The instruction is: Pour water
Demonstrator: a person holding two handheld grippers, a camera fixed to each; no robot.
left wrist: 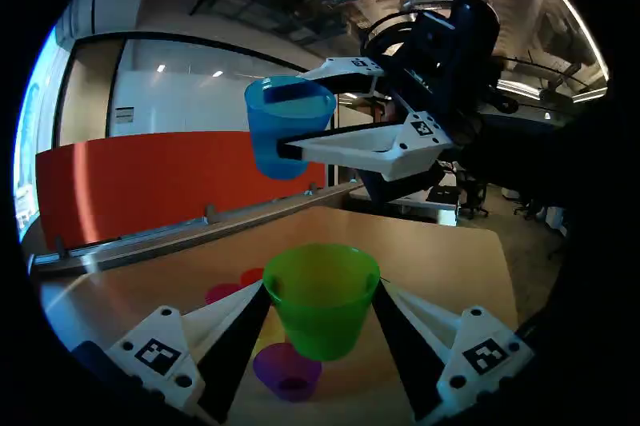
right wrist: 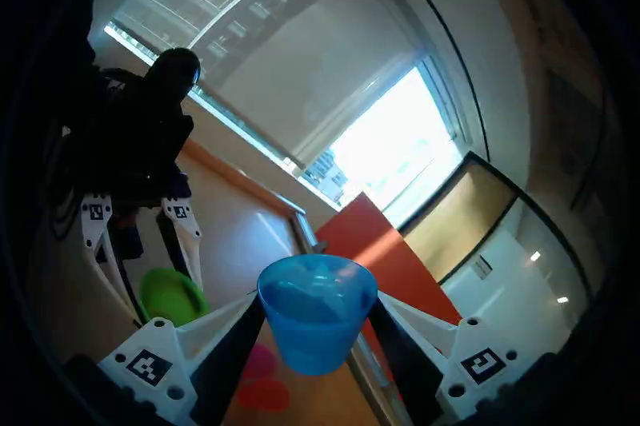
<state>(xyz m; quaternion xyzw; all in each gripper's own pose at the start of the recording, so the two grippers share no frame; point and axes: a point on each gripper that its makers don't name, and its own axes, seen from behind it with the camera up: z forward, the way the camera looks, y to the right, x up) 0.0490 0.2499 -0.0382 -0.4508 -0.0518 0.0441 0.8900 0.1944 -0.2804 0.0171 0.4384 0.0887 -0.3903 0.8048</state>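
Observation:
My left gripper (left wrist: 322,306) is shut on a green cup (left wrist: 322,298), held upright just above the wooden table (left wrist: 448,250). Higher up and beyond it, my right gripper (left wrist: 292,110) is shut on a blue cup (left wrist: 286,124) that holds water and leans slightly. In the right gripper view the blue cup (right wrist: 316,322) sits between my right gripper's (right wrist: 316,318) fingers, water visible inside. The green cup (right wrist: 172,296) and the left gripper (right wrist: 148,262) appear lower left, tilted by the camera's roll.
A purple cup (left wrist: 288,372) stands on the table below the green one, with pink and red cups (left wrist: 232,288) behind. An orange partition (left wrist: 160,178) runs along the table's far edge. Bright windows (right wrist: 384,138) lie beyond.

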